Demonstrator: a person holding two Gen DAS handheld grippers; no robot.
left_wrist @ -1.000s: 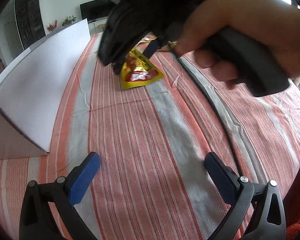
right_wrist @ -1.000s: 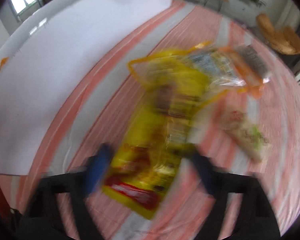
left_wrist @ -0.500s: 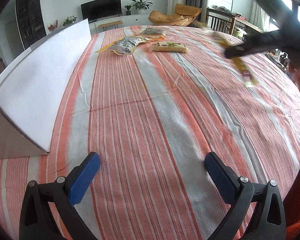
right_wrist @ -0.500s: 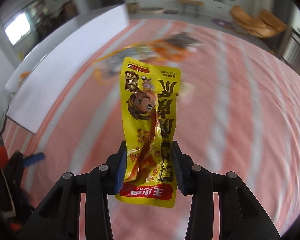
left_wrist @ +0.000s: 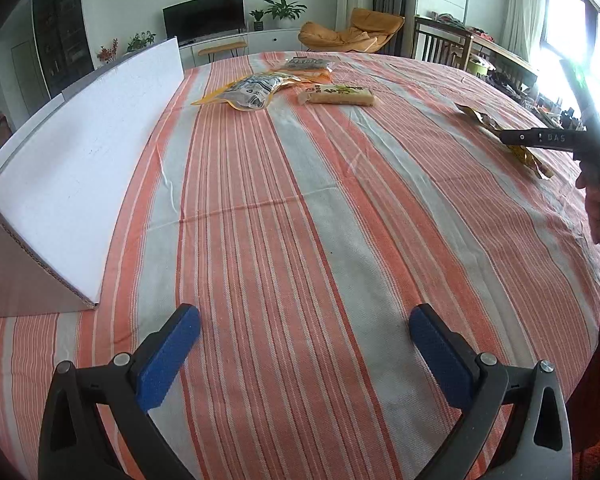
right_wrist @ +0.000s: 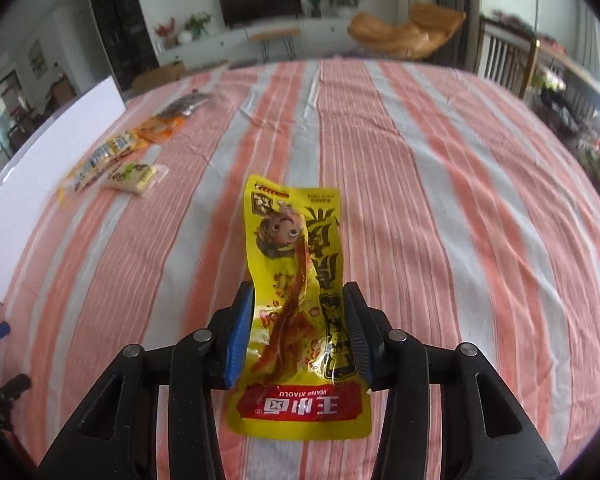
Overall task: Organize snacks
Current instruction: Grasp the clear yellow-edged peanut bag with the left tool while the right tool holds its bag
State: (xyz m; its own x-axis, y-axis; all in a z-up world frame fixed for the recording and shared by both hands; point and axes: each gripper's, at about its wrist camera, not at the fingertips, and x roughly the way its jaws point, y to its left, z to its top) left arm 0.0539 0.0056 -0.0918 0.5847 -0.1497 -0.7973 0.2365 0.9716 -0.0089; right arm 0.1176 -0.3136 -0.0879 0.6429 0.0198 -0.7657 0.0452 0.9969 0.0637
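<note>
**Right wrist view: yellow snack packet held over a bare stretch of cloth**

Right gripper [right_wrist: 298, 338]: the blue pads [right_wrist: 239, 340] sit against both long edges of the yellow snack packet [right_wrist: 300, 292]. Jaws are easing apart at this moment, with the packet between them; contact on both edges looks intact, so I read it as held, not dropped. The grip is low on the packet, near its red band, leaving the printed upper part projecting forward over the striped tablecloth [right_wrist: 440, 200]. Judgement: holding by the side edges keeps the flat pouch level for laying down, and the opening jaws suggest a release is starting. From the left wrist view the same packet [left_wrist: 484, 120] appears edge-on at the far right, low over the cloth; whether it touches the cloth I cannot tell.

Left gripper [left_wrist: 304, 344]: fingers [left_wrist: 168, 356] wide apart, nothing between them, poised over bare cloth near the table's front edge. Judgement: idle, waiting.

Further out, the other snacks lie grouped at the far side of the table, well apart from the held packet, near the end of the tilted white board [left_wrist: 88, 168].

Count:
- yellow snack packet, in right gripper: 1
- pale rice-cracker style pack [left_wrist: 338, 94]: 1
- grey-and-yellow pouch [left_wrist: 252, 90]: 1
- orange-edged pouch [left_wrist: 308, 67]: 1
- grippers: 2; white board: 1

Judgement: one of four snacks separated so far; three remain in the far group.
</note>
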